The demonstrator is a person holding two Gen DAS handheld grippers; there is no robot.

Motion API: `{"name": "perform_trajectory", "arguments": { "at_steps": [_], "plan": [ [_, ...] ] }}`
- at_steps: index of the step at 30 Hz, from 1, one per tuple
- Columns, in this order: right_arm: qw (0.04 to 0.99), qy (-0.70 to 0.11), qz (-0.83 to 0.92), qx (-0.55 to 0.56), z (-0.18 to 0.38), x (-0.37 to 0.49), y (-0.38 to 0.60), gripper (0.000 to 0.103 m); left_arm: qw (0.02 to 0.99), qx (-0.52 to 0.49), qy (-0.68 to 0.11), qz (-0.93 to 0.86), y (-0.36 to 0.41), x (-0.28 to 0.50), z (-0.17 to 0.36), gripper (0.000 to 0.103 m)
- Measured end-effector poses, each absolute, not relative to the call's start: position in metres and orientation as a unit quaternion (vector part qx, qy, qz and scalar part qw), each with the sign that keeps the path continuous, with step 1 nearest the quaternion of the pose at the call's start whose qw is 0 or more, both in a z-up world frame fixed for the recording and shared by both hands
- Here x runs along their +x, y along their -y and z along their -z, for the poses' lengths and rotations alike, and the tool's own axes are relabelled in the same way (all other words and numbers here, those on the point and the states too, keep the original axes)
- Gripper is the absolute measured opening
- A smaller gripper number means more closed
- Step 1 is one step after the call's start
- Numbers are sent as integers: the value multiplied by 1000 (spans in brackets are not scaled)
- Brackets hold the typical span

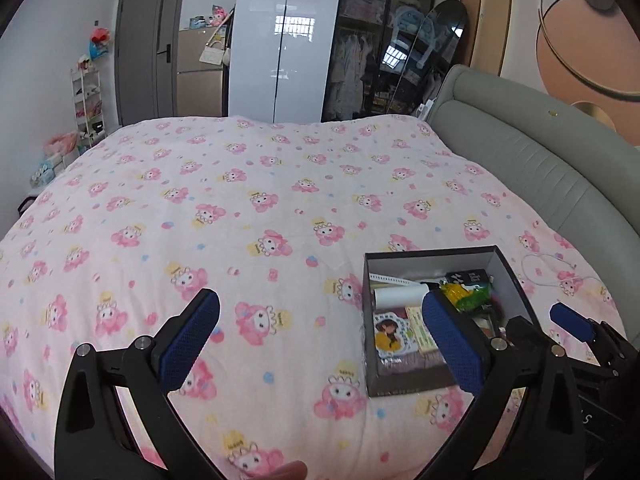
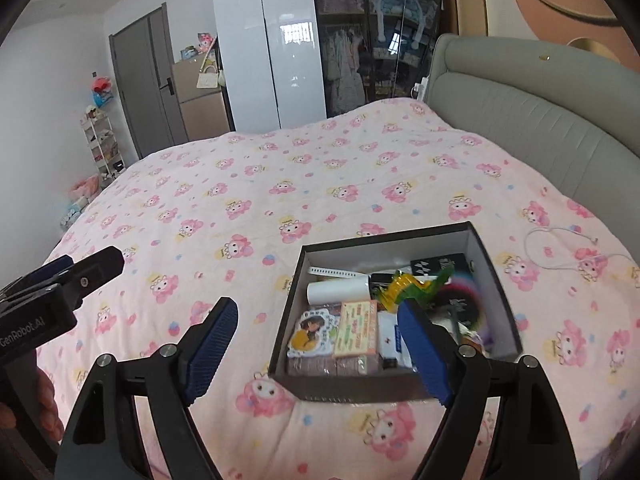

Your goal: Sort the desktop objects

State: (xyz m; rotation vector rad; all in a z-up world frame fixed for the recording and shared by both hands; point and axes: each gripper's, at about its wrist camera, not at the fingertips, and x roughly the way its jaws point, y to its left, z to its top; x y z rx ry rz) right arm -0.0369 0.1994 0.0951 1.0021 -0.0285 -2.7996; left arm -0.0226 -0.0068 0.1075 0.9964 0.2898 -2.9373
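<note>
A dark open box (image 1: 510, 270) (image 2: 496, 276) sits on the pink patterned bedspread (image 1: 260, 208) (image 2: 260, 184). It holds several small items: a white roll (image 2: 338, 290), a cartoon sticker card (image 2: 310, 332), a pink-green card (image 2: 356, 330), a yellow-green wrapper (image 2: 412, 286) and a black packet (image 2: 434, 264). My left gripper (image 1: 320, 340) is open and empty, above the bedspread left of the box. My right gripper (image 2: 316, 350) is open and empty, at the box's near left corner. It also shows at the right of the left wrist view (image 1: 576, 326).
A white cable (image 2: 560, 248) (image 1: 552, 272) lies on the bedspread right of the box. The grey padded headboard (image 2: 540, 120) (image 1: 540, 168) runs along the right. Wardrobes, a door and a shelf rack stand beyond the bed's far edge.
</note>
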Motion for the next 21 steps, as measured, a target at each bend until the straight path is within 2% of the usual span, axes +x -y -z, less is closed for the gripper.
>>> {"name": "perform_trajectory", "arguments": {
  "at_steps": [7,21],
  "plan": [
    [77,7,945,318,-93,17,-209,81,58,300,-114,945,2,34,-105,102],
    [97,4,942,322,-80,42,-207,81,1,334,-95,938,-29,55,-90,102]
  ]
}}
